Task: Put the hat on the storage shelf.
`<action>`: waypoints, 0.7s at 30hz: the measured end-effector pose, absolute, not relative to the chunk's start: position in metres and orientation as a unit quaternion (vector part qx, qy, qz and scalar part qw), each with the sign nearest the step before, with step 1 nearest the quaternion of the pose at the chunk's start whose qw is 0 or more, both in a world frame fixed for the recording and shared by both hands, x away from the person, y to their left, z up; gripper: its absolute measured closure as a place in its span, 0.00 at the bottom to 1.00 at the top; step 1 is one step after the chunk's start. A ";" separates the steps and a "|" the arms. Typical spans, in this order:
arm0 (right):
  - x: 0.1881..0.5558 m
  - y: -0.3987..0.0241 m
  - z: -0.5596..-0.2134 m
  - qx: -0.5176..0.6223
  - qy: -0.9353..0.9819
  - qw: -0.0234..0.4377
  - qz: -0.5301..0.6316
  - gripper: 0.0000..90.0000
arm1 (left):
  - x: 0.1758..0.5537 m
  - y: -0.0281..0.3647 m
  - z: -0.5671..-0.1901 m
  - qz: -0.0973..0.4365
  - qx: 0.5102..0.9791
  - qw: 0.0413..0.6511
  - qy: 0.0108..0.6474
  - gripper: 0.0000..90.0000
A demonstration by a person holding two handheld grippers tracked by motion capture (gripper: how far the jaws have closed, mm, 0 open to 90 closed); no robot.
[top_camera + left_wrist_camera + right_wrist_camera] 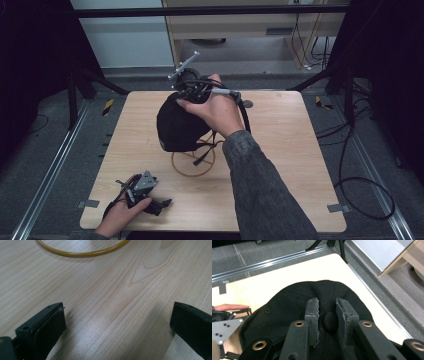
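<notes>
black cap (287,307) pinched by right hand-held gripper (327,315)

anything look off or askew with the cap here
The black cap sits tilted on the wire stand, leaning left off its ring base, while the right gripper pinches its top button. Nothing looks spilled or damaged.

No readable text, label, brand or number on anything in any view. Only signs: yellow-and-black hazard-stripe markers on the floor, one (108,106) off the tabletop's (280,150) far left corner, one (324,103) off its far right corner. Neither bears lettering.
</notes>
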State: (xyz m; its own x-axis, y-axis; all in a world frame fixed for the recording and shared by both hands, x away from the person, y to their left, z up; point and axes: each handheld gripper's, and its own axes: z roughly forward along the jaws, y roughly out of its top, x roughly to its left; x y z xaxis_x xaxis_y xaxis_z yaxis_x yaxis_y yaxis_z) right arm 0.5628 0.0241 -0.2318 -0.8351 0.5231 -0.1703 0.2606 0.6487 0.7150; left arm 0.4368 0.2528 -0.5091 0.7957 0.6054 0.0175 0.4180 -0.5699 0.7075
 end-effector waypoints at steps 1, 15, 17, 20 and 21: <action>0.563 0.025 -0.233 0.218 0.892 0.185 0.352 0.80 | 0.437 0.253 -0.509 0.130 0.876 0.360 0.292 0.00; 0.566 0.024 -0.238 0.227 0.890 0.178 0.353 0.79 | 0.437 0.253 -0.509 0.130 0.876 0.360 0.292 0.00; 0.566 0.023 -0.239 0.228 0.889 0.178 0.354 0.77 | 0.437 0.253 -0.509 0.129 0.876 0.361 0.292 0.00; 0.566 0.018 -0.238 0.232 0.886 0.175 0.360 0.75 | 0.437 0.253 -0.509 0.129 0.876 0.361 0.292 0.00; 0.566 0.018 -0.238 0.234 0.885 0.173 0.363 0.74 | 0.437 0.253 -0.509 0.129 0.876 0.361 0.292 0.00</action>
